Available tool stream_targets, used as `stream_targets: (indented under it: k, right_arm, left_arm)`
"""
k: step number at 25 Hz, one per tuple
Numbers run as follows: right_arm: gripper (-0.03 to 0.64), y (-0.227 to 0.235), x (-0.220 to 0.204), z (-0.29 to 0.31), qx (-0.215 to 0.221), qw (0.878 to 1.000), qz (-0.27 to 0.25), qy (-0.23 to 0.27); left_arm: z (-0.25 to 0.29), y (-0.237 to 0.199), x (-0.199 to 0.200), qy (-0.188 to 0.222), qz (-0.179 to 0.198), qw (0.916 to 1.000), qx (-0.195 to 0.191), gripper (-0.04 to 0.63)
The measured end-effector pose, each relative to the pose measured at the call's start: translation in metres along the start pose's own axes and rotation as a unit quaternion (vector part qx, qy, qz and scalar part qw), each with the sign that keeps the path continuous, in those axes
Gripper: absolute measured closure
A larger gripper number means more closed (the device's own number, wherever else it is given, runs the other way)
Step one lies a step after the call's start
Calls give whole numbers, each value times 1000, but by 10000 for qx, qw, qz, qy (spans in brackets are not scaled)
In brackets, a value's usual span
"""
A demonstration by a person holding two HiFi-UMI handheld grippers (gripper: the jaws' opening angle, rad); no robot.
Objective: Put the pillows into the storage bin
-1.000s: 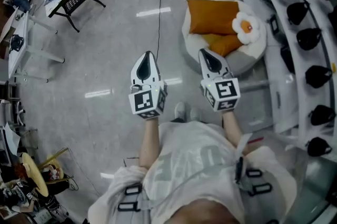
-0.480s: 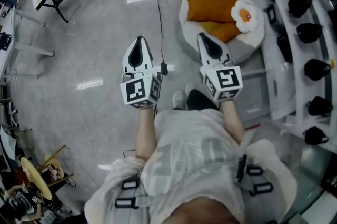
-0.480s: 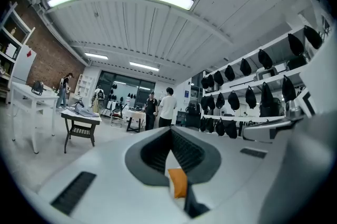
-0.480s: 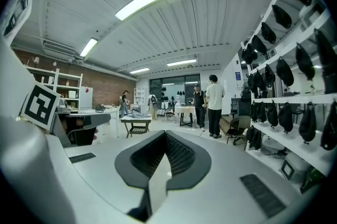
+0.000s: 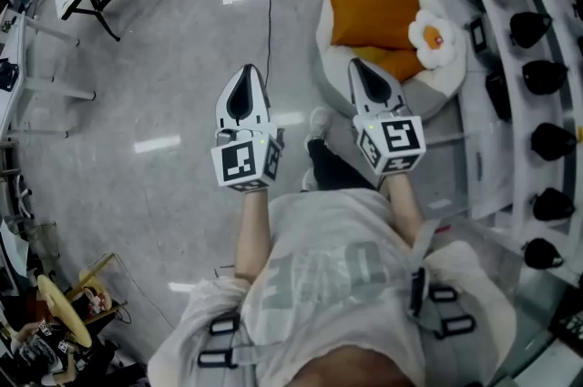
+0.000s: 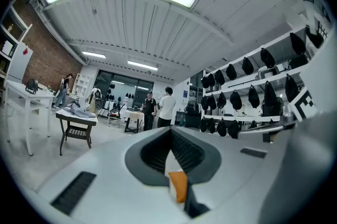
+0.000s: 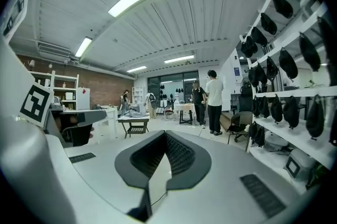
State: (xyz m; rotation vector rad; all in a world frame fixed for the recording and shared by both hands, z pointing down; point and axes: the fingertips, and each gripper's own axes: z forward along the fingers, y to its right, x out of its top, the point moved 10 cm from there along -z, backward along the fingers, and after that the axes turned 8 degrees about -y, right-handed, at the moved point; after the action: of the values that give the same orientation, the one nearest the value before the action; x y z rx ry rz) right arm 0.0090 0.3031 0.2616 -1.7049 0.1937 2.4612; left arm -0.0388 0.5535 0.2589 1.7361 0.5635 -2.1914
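On the floor ahead, in the head view, the round white tub (image 5: 330, 57) holds the big orange pillow (image 5: 373, 12), a smaller orange pillow (image 5: 393, 64) and the egg-shaped pillow (image 5: 430, 37). I take the tub for the storage bin, though I cannot be sure. My left tongs (image 5: 247, 74) and right tongs (image 5: 362, 69) are both pressed together and empty, the right tip over the tub's near edge. If they arrive shut, I'd only shove a pillow over the rim. The cable (image 5: 271, 12) could catch my foot (image 5: 318, 122), and the shelf (image 5: 503, 48) of dark bags is close on my right. A second ago only a shoe toe showed between the tongs; now my leg is stepped out toward the tub.

In the left gripper view the jaws meet, with an orange sliver (image 6: 178, 186) of pillow beyond them.

In the right gripper view the jaws meet on nothing, with bare floor showing beyond.
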Motion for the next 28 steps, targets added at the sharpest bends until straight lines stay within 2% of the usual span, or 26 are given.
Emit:
stream_targets:
  k: [8, 13, 17, 21, 24, 26, 28]
  right_arm:
    - [609, 70, 29, 105, 144, 9999, -14, -19]
    - [609, 121, 48, 160, 26, 10000, 42, -62]
    - [609, 140, 74, 196, 15, 10000, -33, 52]
    - [609, 142, 97, 221, 47, 9997, -93, 223]
    - [609, 154, 101, 250, 228, 9991, -126, 344]
    - [609, 174, 94, 259, -23, 9996, -129, 248]
    - [609, 165, 95, 296, -104, 9998, -142, 110]
  left_arm:
    - [105, -19, 34, 138, -29, 9995, 274, 588]
    - [180, -28, 45, 86, -127, 9990, 431, 588]
    - [223, -36, 66, 182, -57, 9993, 333, 588]
    - [258, -43, 78, 85, -114, 9995, 294, 588]
    - [291, -39, 73, 211, 89, 9992, 334, 588]
    - [327, -24, 70, 231, 50, 9997, 40, 588]
    - [353, -47, 80, 201, 55, 9998, -9, 588]
